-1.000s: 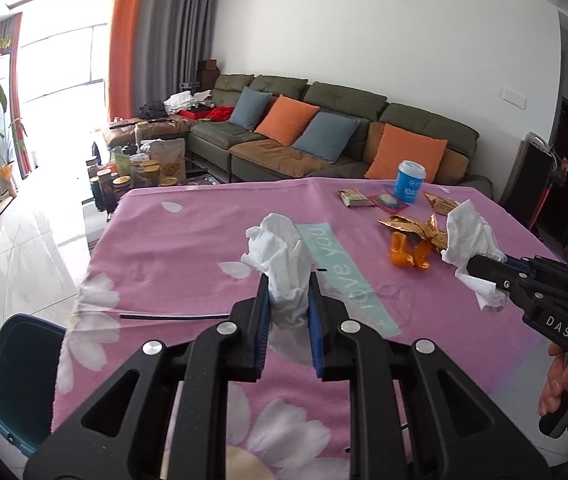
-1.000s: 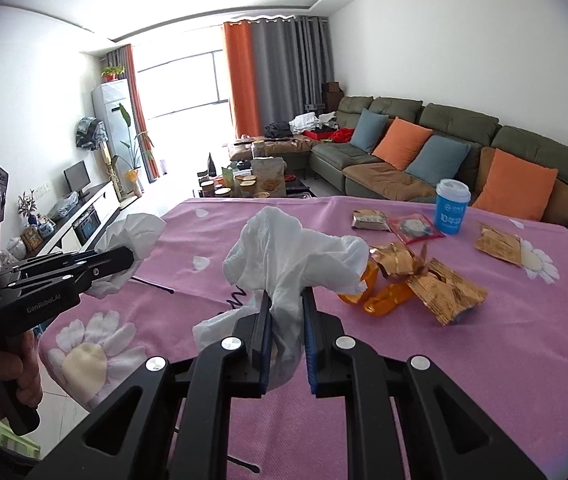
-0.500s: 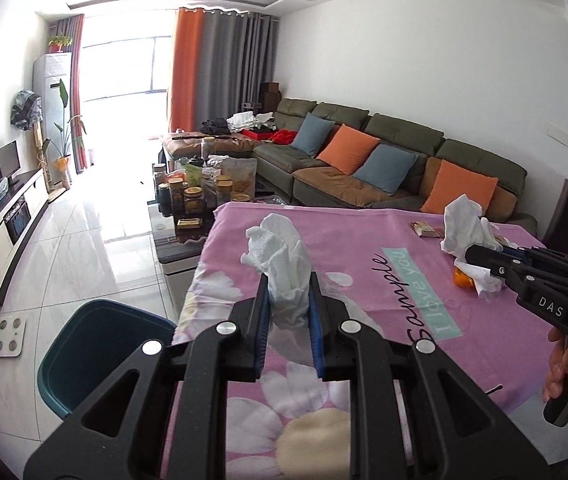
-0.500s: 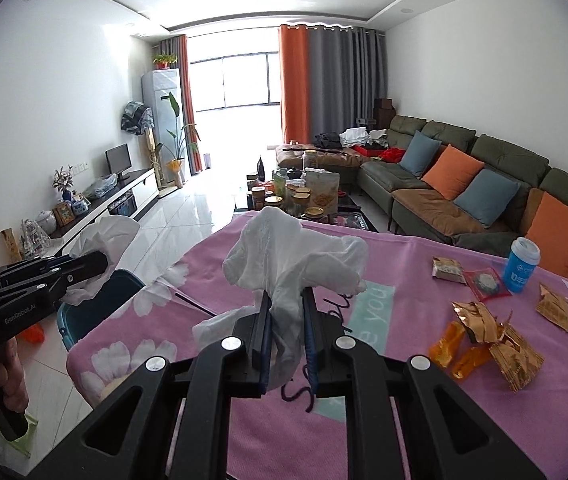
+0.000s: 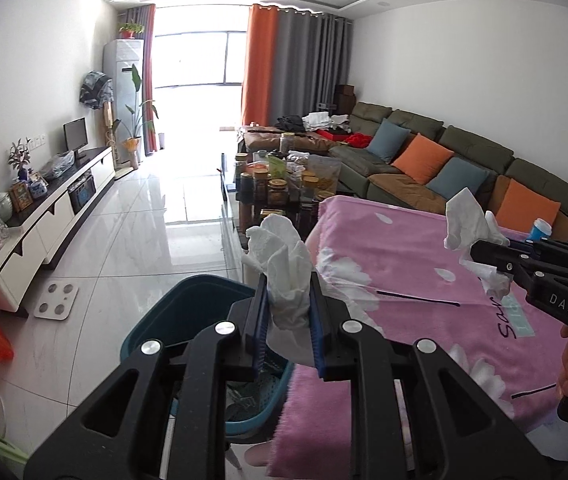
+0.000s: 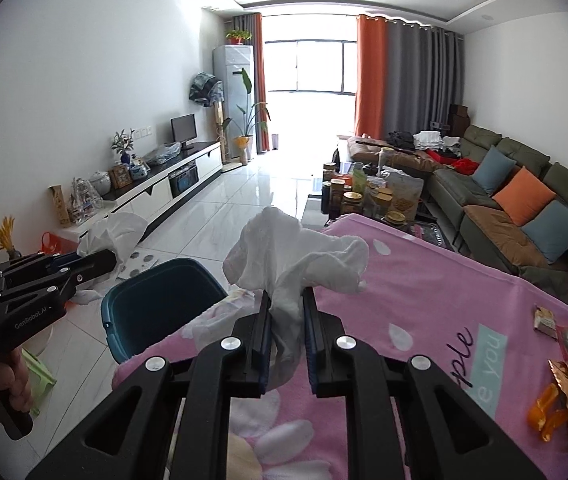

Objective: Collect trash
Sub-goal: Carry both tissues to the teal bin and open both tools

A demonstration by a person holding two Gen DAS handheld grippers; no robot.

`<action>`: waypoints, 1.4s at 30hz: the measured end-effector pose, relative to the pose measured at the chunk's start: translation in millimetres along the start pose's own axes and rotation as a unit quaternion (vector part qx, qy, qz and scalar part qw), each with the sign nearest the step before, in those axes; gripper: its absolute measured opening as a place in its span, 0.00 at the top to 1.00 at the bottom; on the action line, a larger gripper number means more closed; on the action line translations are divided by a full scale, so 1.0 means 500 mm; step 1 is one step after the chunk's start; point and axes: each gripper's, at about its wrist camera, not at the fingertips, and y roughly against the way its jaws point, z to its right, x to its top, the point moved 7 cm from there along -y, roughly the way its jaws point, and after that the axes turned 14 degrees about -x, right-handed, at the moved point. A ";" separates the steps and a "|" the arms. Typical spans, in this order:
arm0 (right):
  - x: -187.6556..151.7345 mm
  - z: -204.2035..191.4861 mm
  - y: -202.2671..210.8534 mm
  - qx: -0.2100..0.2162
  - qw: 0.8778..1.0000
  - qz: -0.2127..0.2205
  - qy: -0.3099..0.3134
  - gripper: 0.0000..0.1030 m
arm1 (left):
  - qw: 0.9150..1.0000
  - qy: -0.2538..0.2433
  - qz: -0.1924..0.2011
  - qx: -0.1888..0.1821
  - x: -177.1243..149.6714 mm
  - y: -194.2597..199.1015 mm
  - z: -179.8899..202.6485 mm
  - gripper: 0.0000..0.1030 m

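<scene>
My left gripper (image 5: 286,304) is shut on a crumpled white tissue (image 5: 282,252) and holds it above the near rim of the teal trash bin (image 5: 188,304), at the table's left edge. My right gripper (image 6: 287,320) is shut on a second, larger white tissue (image 6: 295,256) over the pink tablecloth (image 6: 423,292); the bin (image 6: 156,296) lies to its left. Each gripper shows in the other view, the right one (image 5: 479,252) and the left one (image 6: 104,256). Gold and orange wrappers (image 6: 563,404) lie at the table's right.
A blue paper cup (image 5: 539,234) and small packets (image 6: 545,320) sit on the table's far side. A glass coffee table with jars (image 5: 280,188) stands beyond, a sofa (image 5: 443,168) to the right, a TV cabinet (image 5: 52,216) to the left. A scale (image 5: 56,300) lies on the floor.
Both grippers have swung left with their tissues, from over the table's middle to its left edge. The bin has come into view under the left gripper.
</scene>
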 end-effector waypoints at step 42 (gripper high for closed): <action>0.011 -0.288 -0.249 0.121 0.976 -0.135 0.120 0.87 | 0.990 0.095 -0.093 0.058 -0.113 -0.211 -0.203 0.80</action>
